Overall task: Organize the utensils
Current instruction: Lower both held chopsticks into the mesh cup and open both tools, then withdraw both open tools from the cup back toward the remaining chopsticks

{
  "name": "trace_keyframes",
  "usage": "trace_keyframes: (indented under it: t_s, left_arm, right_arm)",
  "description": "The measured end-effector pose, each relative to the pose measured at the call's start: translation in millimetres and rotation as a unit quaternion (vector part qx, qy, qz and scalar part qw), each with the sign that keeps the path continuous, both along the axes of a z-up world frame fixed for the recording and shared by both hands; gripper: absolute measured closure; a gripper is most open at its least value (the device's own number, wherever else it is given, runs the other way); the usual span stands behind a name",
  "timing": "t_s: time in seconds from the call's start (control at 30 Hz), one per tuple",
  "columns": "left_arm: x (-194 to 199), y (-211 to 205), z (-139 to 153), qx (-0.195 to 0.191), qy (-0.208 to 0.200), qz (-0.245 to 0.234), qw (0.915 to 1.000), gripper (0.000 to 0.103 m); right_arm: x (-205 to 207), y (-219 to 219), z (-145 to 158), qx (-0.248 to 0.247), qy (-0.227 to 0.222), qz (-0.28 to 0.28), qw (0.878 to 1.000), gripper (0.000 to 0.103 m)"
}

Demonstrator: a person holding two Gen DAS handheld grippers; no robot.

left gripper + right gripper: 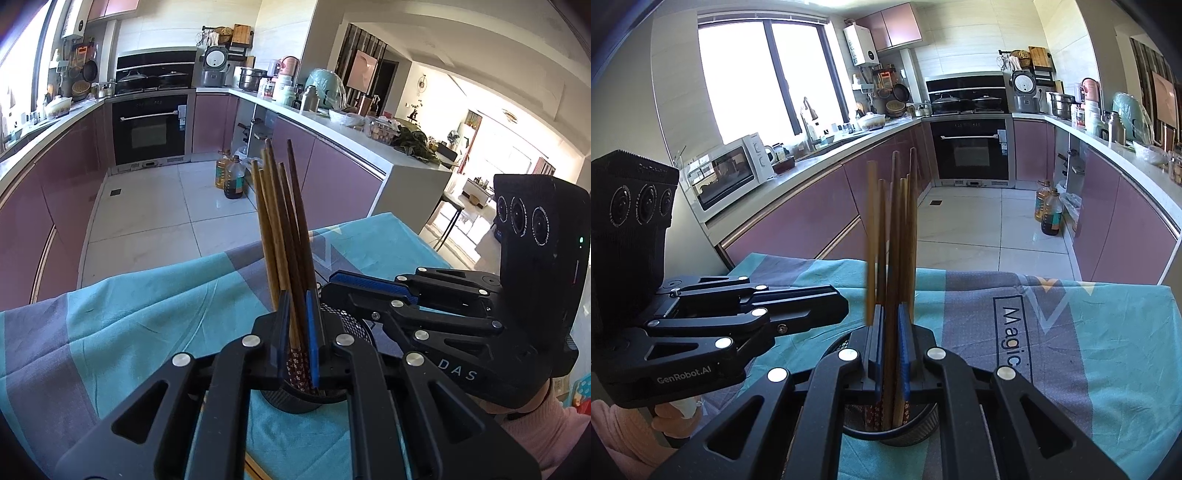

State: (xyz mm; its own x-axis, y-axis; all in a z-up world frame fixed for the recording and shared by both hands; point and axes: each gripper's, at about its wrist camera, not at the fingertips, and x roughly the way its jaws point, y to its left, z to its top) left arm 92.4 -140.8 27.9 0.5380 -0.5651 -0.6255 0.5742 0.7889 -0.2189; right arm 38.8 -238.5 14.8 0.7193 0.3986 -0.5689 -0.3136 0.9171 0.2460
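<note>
Several brown wooden chopsticks stand upright, their flower-patterned lower ends inside a black mesh cup on the cloth. My left gripper is shut on them, blue pads pressing from both sides. The right gripper reaches in from the right, its tips against the same cluster. In the right wrist view the right gripper is shut on upright chopsticks above the mesh cup. There the left gripper comes in from the left, tips beside the sticks. Whether both hold the same sticks I cannot tell.
The cup sits on a table under a teal and grey cloth, whose far edge drops to the tiled kitchen floor. A loose chopstick lies on the cloth by the near edge. Pink sleeves hold both grippers.
</note>
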Motion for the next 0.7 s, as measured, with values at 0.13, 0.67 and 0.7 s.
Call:
trace_keyframes:
  t_s: [0.13,0.67,0.7]
  left_arm:
    - [-3.3,9.5,-3.2,-0.004,-0.004,0.006,1.0,0.09]
    - [-53.4,100.0,-14.5,0.012,-0.069,0.122,0.99,0.047]
    - [-57.3,105.8,-19.0,0.014,-0.067,0.128,0.9894,0.045]
  right_arm:
    - [-6.7,-0.8,0.4,0.005,-0.004,0.005,1.0,0.092]
    - [-60.8,36.1,-20.4,0.017,0.004,0.101,0.995,0.061]
    - [-60.8,41.4,-26.9,0.014,0.014,0.106,0.994,0.061]
